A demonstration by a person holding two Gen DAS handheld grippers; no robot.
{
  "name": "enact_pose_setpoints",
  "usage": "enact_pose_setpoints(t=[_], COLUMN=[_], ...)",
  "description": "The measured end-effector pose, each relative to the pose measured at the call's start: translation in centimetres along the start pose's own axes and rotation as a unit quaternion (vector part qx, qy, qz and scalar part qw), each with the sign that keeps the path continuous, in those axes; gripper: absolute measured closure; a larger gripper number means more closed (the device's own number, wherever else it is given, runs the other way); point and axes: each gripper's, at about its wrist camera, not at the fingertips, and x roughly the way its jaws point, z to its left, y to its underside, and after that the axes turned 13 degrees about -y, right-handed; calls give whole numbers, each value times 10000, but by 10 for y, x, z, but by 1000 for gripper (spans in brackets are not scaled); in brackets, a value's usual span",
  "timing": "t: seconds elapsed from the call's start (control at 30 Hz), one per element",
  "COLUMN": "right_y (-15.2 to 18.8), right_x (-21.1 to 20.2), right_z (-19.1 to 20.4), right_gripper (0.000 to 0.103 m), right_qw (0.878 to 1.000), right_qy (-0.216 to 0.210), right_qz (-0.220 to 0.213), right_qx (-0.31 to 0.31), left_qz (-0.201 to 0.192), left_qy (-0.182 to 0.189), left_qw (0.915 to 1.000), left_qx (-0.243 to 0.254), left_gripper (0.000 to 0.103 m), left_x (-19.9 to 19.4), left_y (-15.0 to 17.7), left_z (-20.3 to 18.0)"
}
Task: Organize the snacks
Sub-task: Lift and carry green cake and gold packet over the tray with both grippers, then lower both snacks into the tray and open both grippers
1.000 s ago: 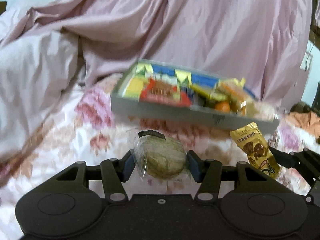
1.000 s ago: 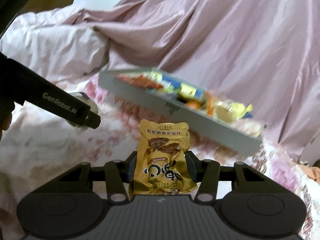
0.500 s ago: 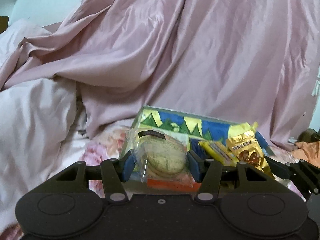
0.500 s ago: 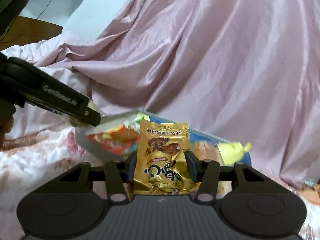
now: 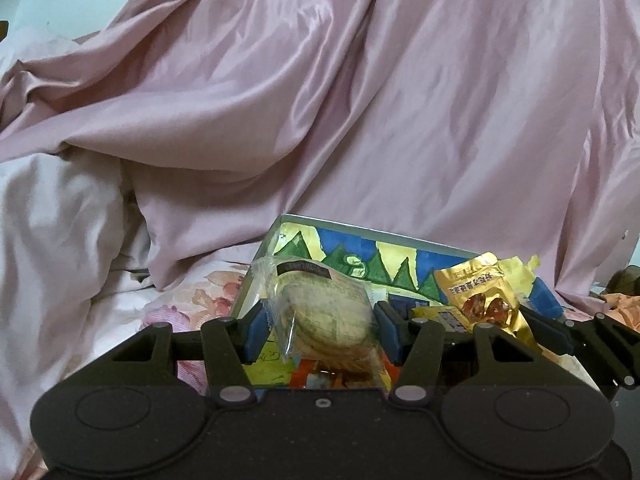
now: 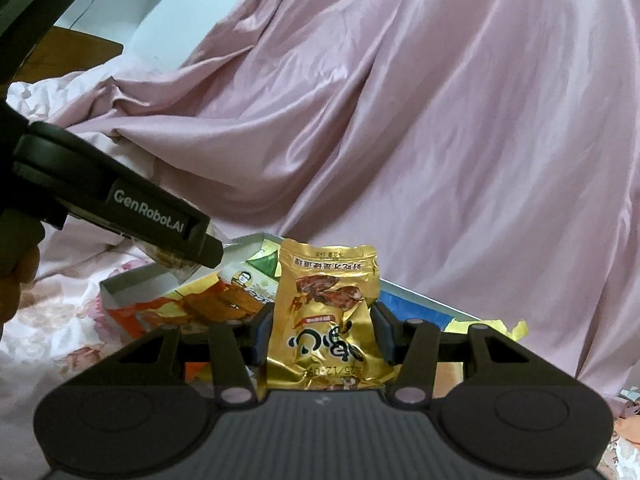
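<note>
While both grippers hover at the box, each carries a snack. Left gripper [image 5: 320,326]: jaws clenched on a clear-wrapped cookie [image 5: 328,320], held over the near-left part of the box [image 5: 360,236]. Right gripper [image 6: 322,332]: jaws clenched on a gold packet [image 6: 324,312], held over the near edge of the box [image 6: 136,278], right of the cookie.

Risks, judged from this:
- Cookie wrap is slick and puffy and only its sides are pinched; it may slide out before it is over a free spot.
- Gold packet is crumpled foil gripped at mid-body; it could twist or flop on release and land across other snacks, or outside the box.
- Grippers are close together by the box, so the right one could bump the left [image 6: 160,220] if both go down at once.
- Box sits on a soft floral bed [image 5: 192,300]; a push on its rim could tip it or shift it.

Hard to see:
- Box floor is mostly blocked by both gripper bodies and held snacks, so free space inside cannot be told.
- Orange pack [image 6: 200,304] and yellow wrappers [image 6: 504,328] in the box are partly covered; count unclear.
- Far box wall shows a drawn green, blue and yellow pattern; beyond it only pink sheet [image 5: 360,100].
- Whether either snack touches the box contents cannot be told.
</note>
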Motion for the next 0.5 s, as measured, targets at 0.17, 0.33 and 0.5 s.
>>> enact_pose_setpoints(t=[0.17,0.33,0.5], right_y=[0,-1,1], right_x=[14,22,28], right_z=[2,-2,-5], right_gripper=[48,48,48], right_qw=[9997,9996,9993], right_qy=[-67,-118,-141], right_qz=[141,236,332], right_qx=[-170,-68,-36], left_qz=[46,108,254], left_qy=[-4,18,32], left_qw=[10000,9999,9997], left_qx=[53,88,-10], left_gripper=[46,46,46], left_x=[10,16,25], left_y=[1,3,4], left_z=[-4,-8,-6])
